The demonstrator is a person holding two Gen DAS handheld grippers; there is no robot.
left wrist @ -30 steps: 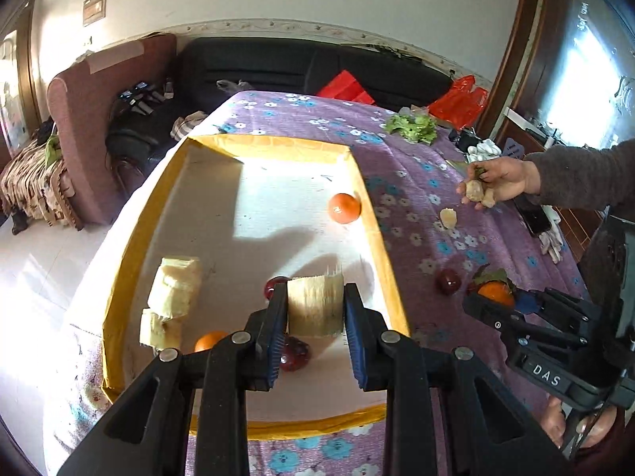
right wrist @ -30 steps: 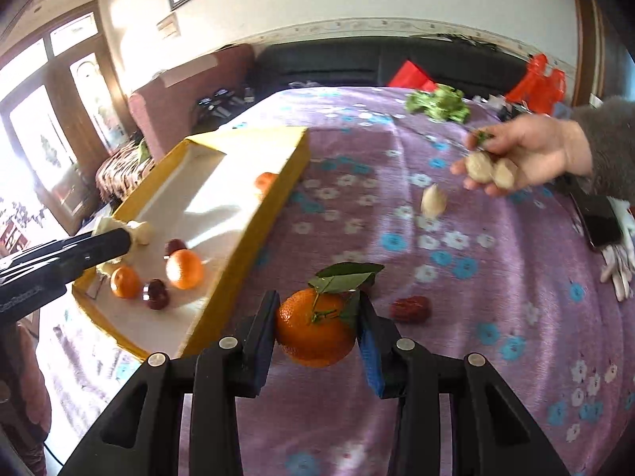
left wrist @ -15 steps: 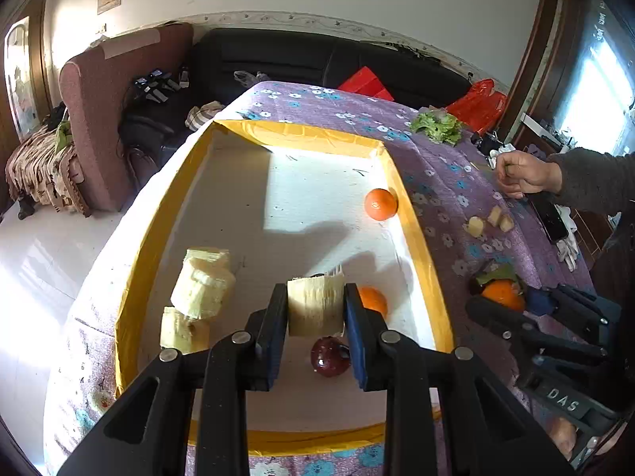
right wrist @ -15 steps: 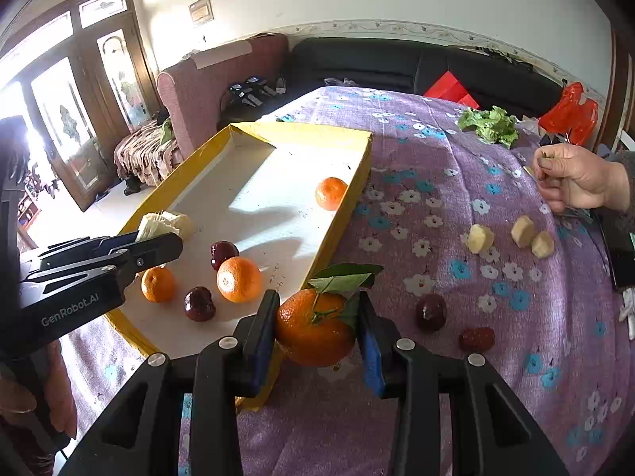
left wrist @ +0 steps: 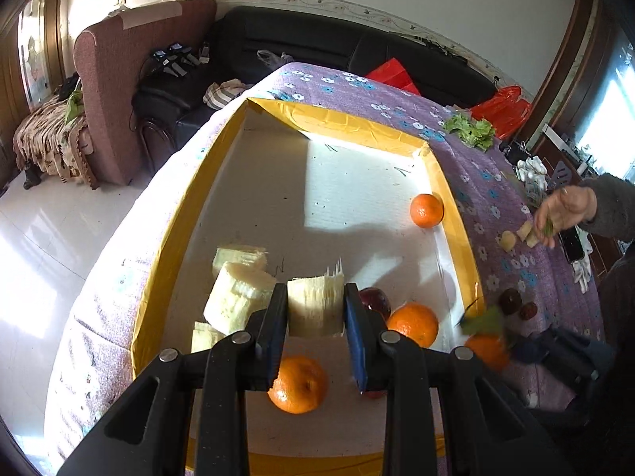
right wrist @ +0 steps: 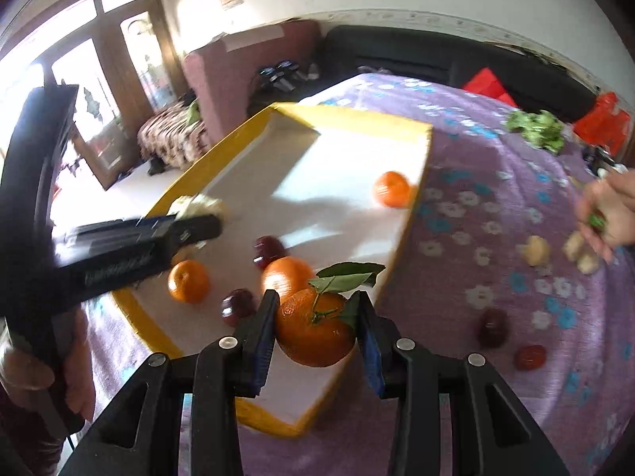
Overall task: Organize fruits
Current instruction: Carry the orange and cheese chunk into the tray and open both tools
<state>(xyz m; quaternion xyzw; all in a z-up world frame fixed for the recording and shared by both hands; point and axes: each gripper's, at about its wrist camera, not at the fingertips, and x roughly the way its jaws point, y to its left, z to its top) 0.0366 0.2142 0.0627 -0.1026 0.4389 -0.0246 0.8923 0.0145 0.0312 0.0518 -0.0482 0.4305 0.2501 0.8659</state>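
The leafy tangerine (right wrist: 315, 327), orange with two green leaves on its stem, sits clamped between the pads of the right gripper (right wrist: 317, 329), low in the centre of the right wrist view, over the near right edge of the tray (right wrist: 416, 198). Half a second ago it hung over the purple cloth just outside that edge; now it overlaps the white floor. The left gripper (left wrist: 315, 311) holds a pale cut banana piece (left wrist: 315, 305) above the tray's near end, beside the stacked banana chunks (left wrist: 236, 289), which have come closer than before. Three loose tangerines (left wrist: 426, 210) and dark red fruits (left wrist: 375, 301) lie on the tray's white floor.

The yellow-rimmed tray rests on a desk (left wrist: 496, 206) covered in a purple flowered cloth. At the right, a bare hand (left wrist: 563, 210) hovers over pale chunks (left wrist: 508, 240). Two more dark red fruits (right wrist: 492, 327) lie on the cloth. Beyond stand a black sofa (left wrist: 317, 43), a brown armchair (left wrist: 115, 79) and a white tiled floor (left wrist: 39, 238).
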